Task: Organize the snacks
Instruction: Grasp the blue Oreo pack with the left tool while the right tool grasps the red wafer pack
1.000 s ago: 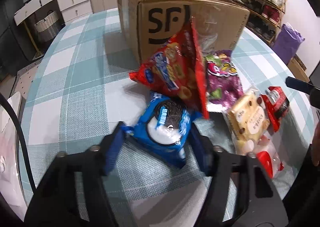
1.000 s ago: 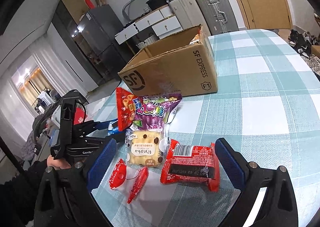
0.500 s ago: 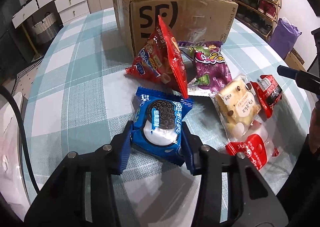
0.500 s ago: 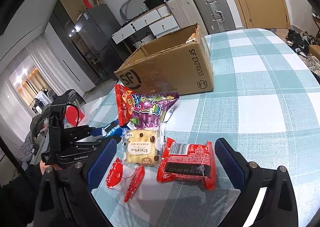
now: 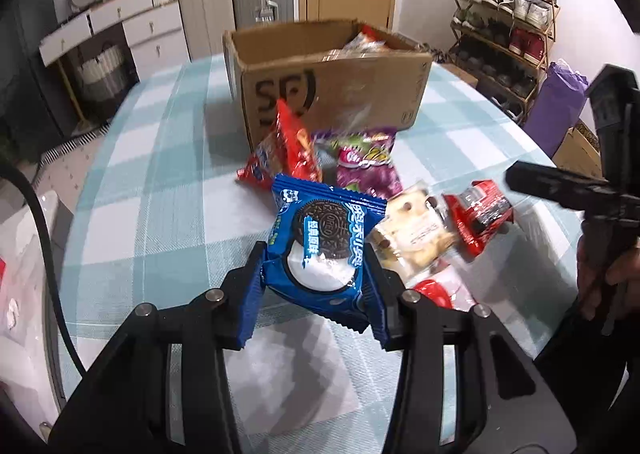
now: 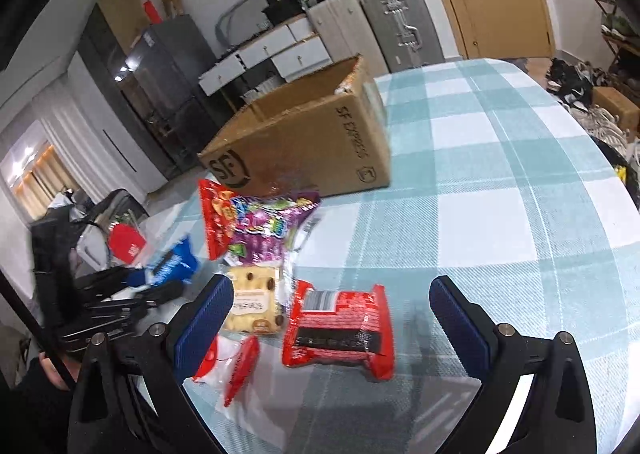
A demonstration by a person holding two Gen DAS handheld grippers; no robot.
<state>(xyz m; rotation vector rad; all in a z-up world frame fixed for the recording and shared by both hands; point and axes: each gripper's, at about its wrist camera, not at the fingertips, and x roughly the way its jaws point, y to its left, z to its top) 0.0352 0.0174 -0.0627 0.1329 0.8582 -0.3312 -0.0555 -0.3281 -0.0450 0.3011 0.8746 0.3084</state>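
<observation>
Snacks lie on the checked surface (image 6: 500, 182) before the cardboard box (image 5: 332, 82). My left claw (image 5: 316, 274) is clamped on the blue Oreo packet (image 5: 320, 250), held above the surface. My right claw (image 6: 328, 318) stands wide apart around the red packet (image 6: 336, 330), not touching it.

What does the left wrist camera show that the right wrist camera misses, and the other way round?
Only the left wrist view shows the left gripper clamped on the blue Oreo packet's printed front, plus a shoe rack. Only the right wrist view shows the right gripper open above the red wrapped snack, and a dark fridge. Both show the open SF cardboard box, the purple candy bag, the red chip bag and the checked tablecloth.
</observation>
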